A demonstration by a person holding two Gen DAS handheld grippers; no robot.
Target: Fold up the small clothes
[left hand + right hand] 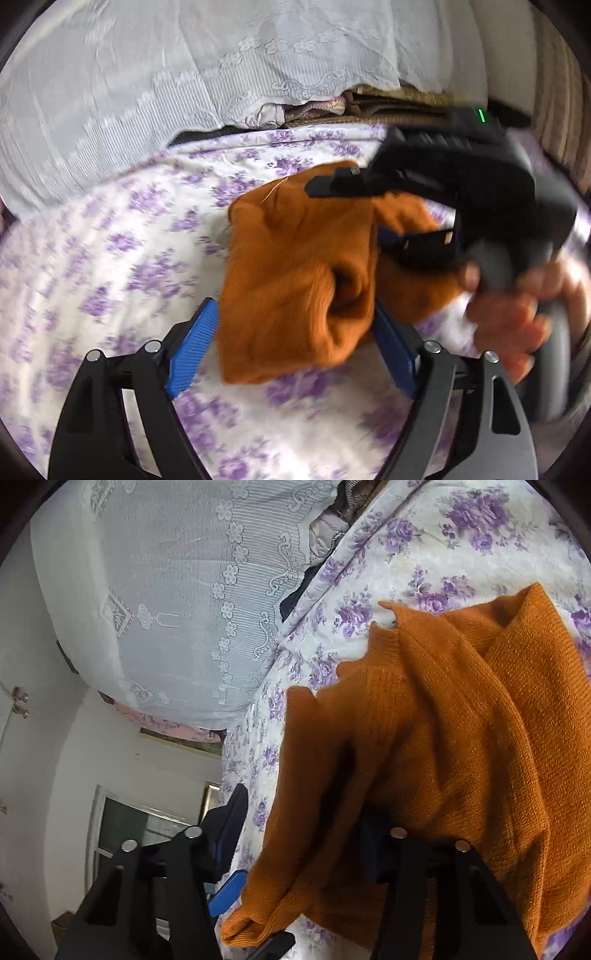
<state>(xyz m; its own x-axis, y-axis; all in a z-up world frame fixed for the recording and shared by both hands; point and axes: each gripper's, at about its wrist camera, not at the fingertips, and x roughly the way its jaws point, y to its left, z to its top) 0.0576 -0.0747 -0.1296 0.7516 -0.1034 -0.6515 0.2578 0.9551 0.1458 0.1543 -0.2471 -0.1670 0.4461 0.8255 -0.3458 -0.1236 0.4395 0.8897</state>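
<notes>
An orange knitted garment [295, 258] lies bunched on the bed's flowered sheet [110, 258]. My left gripper [295, 332] stands open, its blue pads [192, 350] spread wide on either side of the garment's near fold, not pressing it. My right gripper [351, 214] comes in from the right, held by a hand [509, 317], with one finger above a fold and one below. In the right wrist view the garment [461, 720] drapes over the right finger of my right gripper [299, 823]. Its left pad [229, 827] stands apart from the cloth, so it is open.
A white lace cover [147, 74] hangs over a pile of folded bedding [369, 103] behind the bed. In the right wrist view the bed's edge [240, 775] drops off to the left, with a wall and a window [140, 830] beyond.
</notes>
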